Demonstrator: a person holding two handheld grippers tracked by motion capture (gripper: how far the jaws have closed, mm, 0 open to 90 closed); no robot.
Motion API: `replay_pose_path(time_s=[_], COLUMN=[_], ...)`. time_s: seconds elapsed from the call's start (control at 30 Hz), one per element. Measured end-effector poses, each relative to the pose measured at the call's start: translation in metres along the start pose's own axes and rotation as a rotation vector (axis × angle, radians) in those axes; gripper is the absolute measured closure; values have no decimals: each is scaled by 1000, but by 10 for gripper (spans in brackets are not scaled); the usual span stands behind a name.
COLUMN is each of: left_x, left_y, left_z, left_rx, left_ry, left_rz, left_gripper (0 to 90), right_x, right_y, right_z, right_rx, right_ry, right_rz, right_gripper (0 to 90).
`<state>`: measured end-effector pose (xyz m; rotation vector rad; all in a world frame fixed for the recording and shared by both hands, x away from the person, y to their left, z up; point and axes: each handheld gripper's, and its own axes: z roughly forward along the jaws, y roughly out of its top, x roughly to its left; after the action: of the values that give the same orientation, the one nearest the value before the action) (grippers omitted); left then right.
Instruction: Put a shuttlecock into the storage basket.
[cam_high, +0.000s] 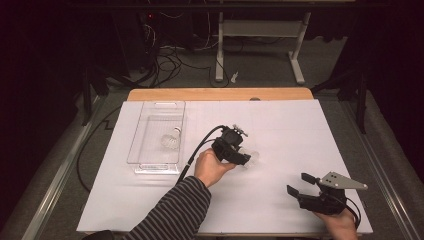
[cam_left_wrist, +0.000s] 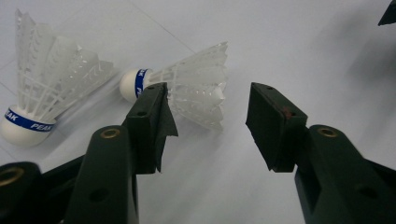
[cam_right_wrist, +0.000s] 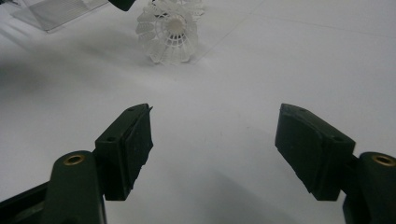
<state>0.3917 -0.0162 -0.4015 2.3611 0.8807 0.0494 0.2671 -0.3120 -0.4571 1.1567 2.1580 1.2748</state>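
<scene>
Two white shuttlecocks with blue-banded corks lie on the white table cover. One shuttlecock (cam_left_wrist: 194, 91) lies on its side just beyond my left gripper (cam_left_wrist: 208, 105), its skirt reaching into the gap between the jaws and its cork partly behind the left jaw. The other shuttlecock (cam_left_wrist: 44, 88) rests on its cork, farther left. My left gripper (cam_high: 246, 161) is open and its pads touch nothing. A third shuttlecock (cam_high: 171, 139) lies inside the clear tray (cam_high: 150, 167). Near the front right edge, my right gripper (cam_high: 298, 183) is open and empty. Ahead of my right gripper (cam_right_wrist: 215, 114) a shuttlecock (cam_right_wrist: 169, 31) faces me skirt first.
The clear tray stands at the left of the white cover (cam_high: 290, 130), and its corner (cam_right_wrist: 56, 11) shows in the right gripper view. The left gripper's cable (cam_high: 192, 155) trails toward the tray. A striped sleeve (cam_high: 175, 212) crosses the front middle. Beyond the table stand a desk frame (cam_high: 260, 35) and floor cables.
</scene>
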Motion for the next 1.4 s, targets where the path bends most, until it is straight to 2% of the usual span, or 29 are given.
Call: replay_pose_path(time_s=[0.27,0.7,1.07,1.4], left_x=[2,5,4,5], left_y=[2,3,4,3], left_z=[8,17,22,22], left_rx=[11,8,15,27], left_ry=[0,19,26,22], left_rz=[-16,-19,-15,-5], left_gripper=[475,477,515,591], right_x=[0,1,1,1], right_y=[0,0,0,0], right_z=[0,1,1,1], right_rx=[2,7,8,11], right_ry=[3,5,7,10], right_rz=[-2,-8,-9,-11], right_gripper=[278,278,278,278])
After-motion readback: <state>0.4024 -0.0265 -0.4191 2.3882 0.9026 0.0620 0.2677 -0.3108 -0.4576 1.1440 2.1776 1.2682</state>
